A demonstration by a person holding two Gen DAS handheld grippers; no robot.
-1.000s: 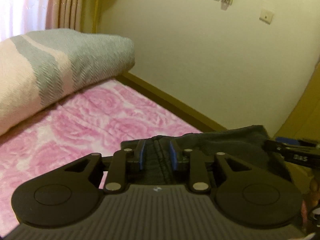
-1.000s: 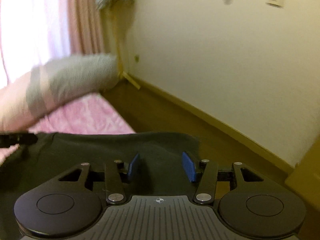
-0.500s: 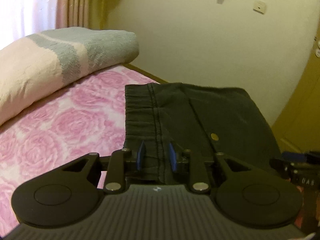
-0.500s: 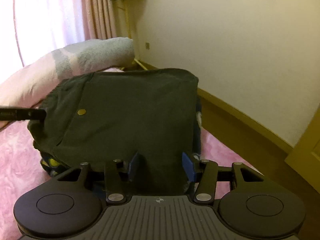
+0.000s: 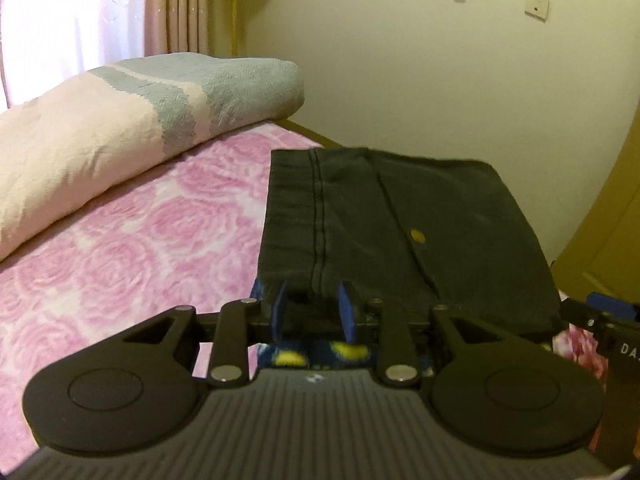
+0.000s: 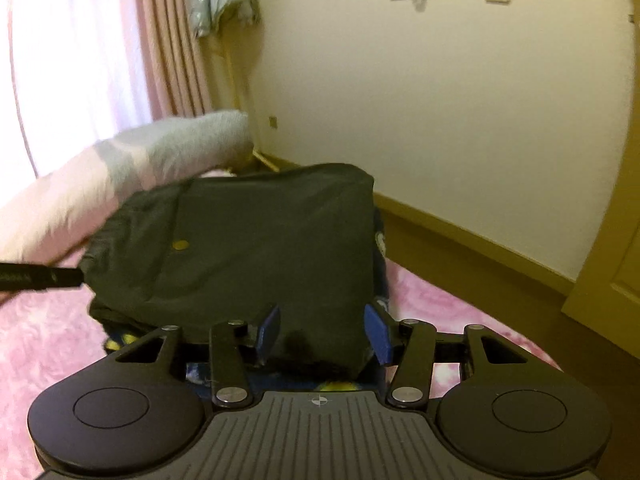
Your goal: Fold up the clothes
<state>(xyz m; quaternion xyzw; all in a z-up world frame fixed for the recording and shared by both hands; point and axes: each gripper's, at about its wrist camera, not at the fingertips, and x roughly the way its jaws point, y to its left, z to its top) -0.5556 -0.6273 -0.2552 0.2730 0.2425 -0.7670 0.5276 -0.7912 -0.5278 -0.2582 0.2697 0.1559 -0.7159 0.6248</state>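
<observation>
A dark grey garment (image 5: pixel 400 220) with a yellow button (image 5: pixel 417 235) lies spread flat on the pink rose bedspread (image 5: pixel 140 260). It covers a blue garment with yellow print (image 5: pixel 320 350). My left gripper (image 5: pixel 313 310) is shut on the grey garment's near edge, beside the stitched seam. My right gripper (image 6: pixel 322 330) is shut on the same near edge of the dark grey garment (image 6: pixel 260 240), close to its right corner. A finger of the left gripper (image 6: pixel 40 278) shows at the left of the right wrist view. Blue cloth (image 6: pixel 380 240) peeks out along the garment's right side.
A folded pink and grey blanket (image 5: pixel 120 132) lies at the far left of the bed. Pink curtains (image 5: pixel 176 4) hang behind it. A cream wall (image 6: pixel 440 120) and brown floor (image 6: pixel 460 248) border the bed's far side, and a yellow door (image 6: pixel 616 260) stands at the right.
The dark garment was bunched and lifted close to both grippers. It now lies spread out flat ahead of them. Both grippers moved level across the bed with its edge still between their pads.
</observation>
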